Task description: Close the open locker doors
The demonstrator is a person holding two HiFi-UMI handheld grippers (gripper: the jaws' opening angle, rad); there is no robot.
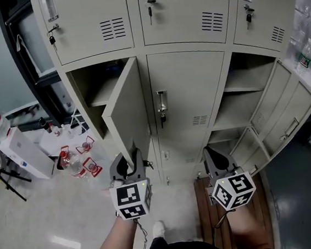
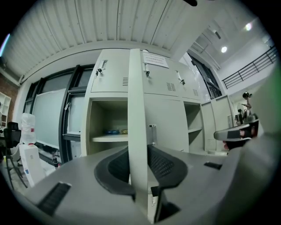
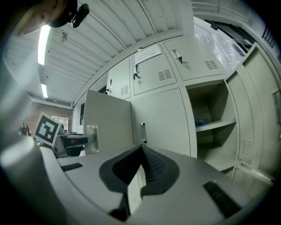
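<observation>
**Head view.** Your left gripper (image 1: 131, 162) sits at the lower free edge of the left locker door (image 1: 127, 107). That door stands swung out from the middle-row left compartment of the locker bank (image 1: 182, 13). Your right gripper (image 1: 212, 155) is level in front of the bank's lower part. It lies between the closed middle door (image 1: 189, 104) and the right locker door (image 1: 286, 110), which hangs open toward the bank's right edge. Just below that one, a smaller lower door (image 1: 252, 138) also stands open. All three top-row doors are closed.

**Left gripper view.** The left locker door (image 2: 136, 101) is edge-on and upright between the jaws of the left gripper (image 2: 138, 151). Both pads lie against its faces, so you are pinching the door's edge. A shelf (image 2: 109, 137) shows in the open compartment at left, and the items on it are too small to identify.

**Right gripper view.** The jaws of the right gripper (image 3: 141, 150) are pressed together with nothing held between them. The middle door (image 3: 162, 118) is straight ahead. The left locker door (image 3: 107, 123) stands open at left, and the right locker door (image 3: 259, 110) at the far right.
</observation>
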